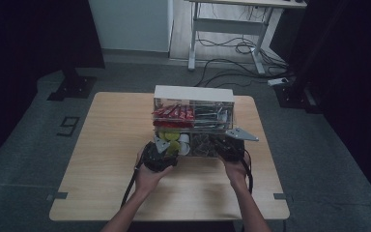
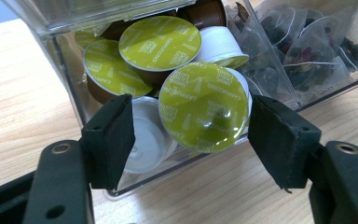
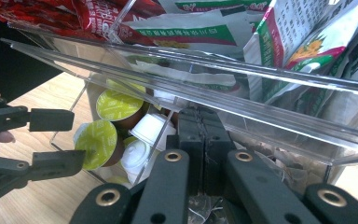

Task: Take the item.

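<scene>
A clear organizer (image 1: 193, 93) with a white top stands mid-table, its lower drawer (image 2: 70, 70) pulled out. The drawer's left half holds several coffee capsules, the right half tea bags (image 2: 298, 51). My left gripper (image 1: 160, 153) (image 2: 191, 116) is open, its pads (image 2: 114, 137) on either side of a green-lidded capsule (image 2: 203, 112) at the front of the pile, with a little gap on each side. My right gripper (image 1: 227, 145) (image 3: 201, 116) is shut at the drawer's front, over the tea-bag half. Whether it pinches the drawer wall I cannot tell. The left gripper (image 3: 51, 140) stands open by the capsules (image 3: 98, 142).
The upper compartment holds red sachets (image 1: 173, 113) (image 3: 98, 18) and printed packets (image 3: 303, 37). Bare wooden table (image 1: 116, 145) lies left, right and in front of the organizer. A desk frame with cables (image 1: 232, 48) stands on the floor beyond.
</scene>
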`<state>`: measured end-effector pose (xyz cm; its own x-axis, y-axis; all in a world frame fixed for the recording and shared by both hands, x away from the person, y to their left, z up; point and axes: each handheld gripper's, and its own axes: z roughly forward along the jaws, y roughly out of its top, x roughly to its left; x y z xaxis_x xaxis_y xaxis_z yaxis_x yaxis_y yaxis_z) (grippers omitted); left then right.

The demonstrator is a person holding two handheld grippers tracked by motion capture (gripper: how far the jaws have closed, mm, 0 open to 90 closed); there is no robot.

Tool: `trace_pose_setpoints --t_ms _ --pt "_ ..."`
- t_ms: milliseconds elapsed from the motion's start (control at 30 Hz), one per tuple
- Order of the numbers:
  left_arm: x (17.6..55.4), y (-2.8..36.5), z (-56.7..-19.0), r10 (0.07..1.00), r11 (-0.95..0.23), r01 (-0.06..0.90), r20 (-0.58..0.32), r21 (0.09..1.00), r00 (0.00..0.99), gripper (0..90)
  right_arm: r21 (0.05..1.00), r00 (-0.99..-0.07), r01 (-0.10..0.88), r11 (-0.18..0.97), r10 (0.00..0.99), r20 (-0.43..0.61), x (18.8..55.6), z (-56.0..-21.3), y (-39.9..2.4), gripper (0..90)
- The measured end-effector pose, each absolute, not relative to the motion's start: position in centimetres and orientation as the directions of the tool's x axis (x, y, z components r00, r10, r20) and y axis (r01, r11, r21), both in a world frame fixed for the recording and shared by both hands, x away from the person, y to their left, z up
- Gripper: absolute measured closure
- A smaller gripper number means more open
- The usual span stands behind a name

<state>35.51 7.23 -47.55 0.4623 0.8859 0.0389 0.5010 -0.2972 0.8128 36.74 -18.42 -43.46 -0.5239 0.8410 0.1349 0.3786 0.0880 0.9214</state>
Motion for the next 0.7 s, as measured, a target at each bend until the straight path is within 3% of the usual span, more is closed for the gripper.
trace_pose_setpoints --t_ms 700 --pt "36.6 6.1 -48.2 0.886 -0.290 0.510 0.026 0.810 0.463 30.7 0.921 -0.525 0.380 0.089 0.840 0.135 36.9 -43.6 -18.3 88.3"
